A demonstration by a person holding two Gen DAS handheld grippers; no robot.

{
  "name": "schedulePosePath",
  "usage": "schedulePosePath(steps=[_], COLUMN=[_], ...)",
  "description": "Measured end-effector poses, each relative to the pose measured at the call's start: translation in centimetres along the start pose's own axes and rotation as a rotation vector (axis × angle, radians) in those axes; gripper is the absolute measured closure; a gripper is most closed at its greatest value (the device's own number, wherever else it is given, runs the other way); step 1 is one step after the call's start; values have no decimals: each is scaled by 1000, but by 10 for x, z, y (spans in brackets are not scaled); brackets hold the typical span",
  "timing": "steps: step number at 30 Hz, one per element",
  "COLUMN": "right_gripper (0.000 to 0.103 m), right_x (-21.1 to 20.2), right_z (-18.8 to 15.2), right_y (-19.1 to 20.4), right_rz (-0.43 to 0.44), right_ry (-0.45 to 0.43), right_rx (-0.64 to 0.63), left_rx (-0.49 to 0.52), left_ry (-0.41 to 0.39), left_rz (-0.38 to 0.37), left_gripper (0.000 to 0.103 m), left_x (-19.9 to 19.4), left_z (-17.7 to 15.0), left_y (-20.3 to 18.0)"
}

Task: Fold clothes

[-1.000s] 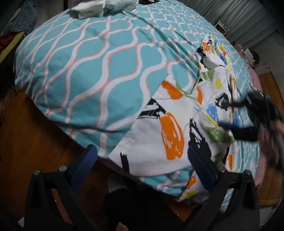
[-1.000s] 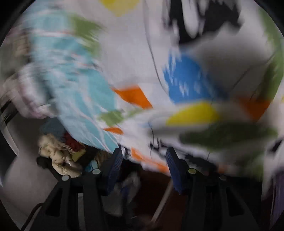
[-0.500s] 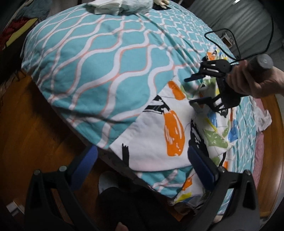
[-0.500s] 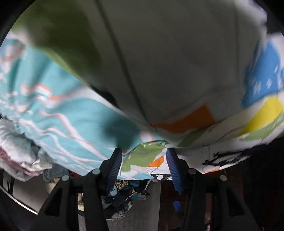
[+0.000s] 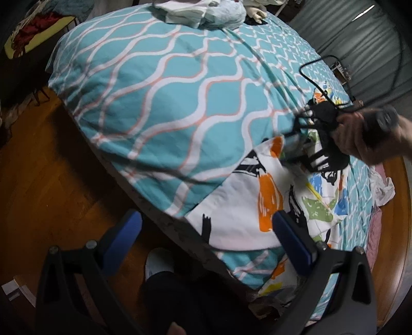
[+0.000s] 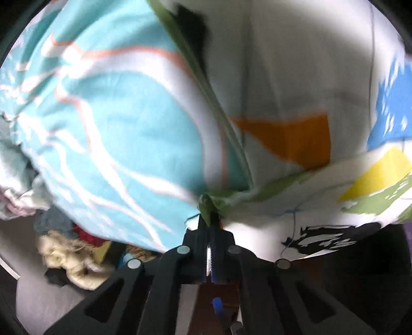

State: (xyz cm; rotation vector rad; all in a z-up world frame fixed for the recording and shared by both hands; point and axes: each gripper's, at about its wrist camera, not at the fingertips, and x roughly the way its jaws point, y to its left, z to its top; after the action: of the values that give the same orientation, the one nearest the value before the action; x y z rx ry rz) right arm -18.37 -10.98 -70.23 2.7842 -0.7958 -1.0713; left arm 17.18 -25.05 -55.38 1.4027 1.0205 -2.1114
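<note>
Right gripper (image 6: 209, 219) is pinching the shirt (image 5: 239, 206) edge; cloth is trailing back toward the left gripper (image 5: 206, 232), gaping, holding nothing.

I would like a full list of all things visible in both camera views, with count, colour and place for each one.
printed garment: one, white with orange, black, green, blue and yellow patches, lying on the near corner of the bed
bedcover: one, teal with white and orange wavy lines, covering the bed
pile of laundry: one, white and pale blue, at the far end of the bed
floor: one, brown wood, left of the bed
heap of clothes: one, cream, red and dark, on the floor beside the bed
cable: one, black, looping above the right gripper
left gripper: one, black with blue fingers, open, near the bed's edge
right gripper: one, black, shut on a green edge of the garment
right hand: one, bare, holding the gripper handle
</note>
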Motion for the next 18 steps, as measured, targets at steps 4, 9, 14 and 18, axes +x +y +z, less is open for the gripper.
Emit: schedulePosePath(steps=[4,9,14,18], right_gripper=[101,101,101,101], right_x=[-9,-35,-93,-112], right_z=[-21,-59,-105,-122], right_y=[-17,-59,-137,-205], right_rz=[93,233,359,387], right_ry=[-10,-60,-54,-59], right_rx=[-83,-133,-81,-46], left_rx=[30,68,118,147], left_ry=[-4,-3,-7,2], left_rz=[-1,-15,-11,-15], left_gripper=[0,0,0,0], left_x=[-5,-12,-20,-21], left_z=[7,15,18,11], left_y=[2,1,-1,-4])
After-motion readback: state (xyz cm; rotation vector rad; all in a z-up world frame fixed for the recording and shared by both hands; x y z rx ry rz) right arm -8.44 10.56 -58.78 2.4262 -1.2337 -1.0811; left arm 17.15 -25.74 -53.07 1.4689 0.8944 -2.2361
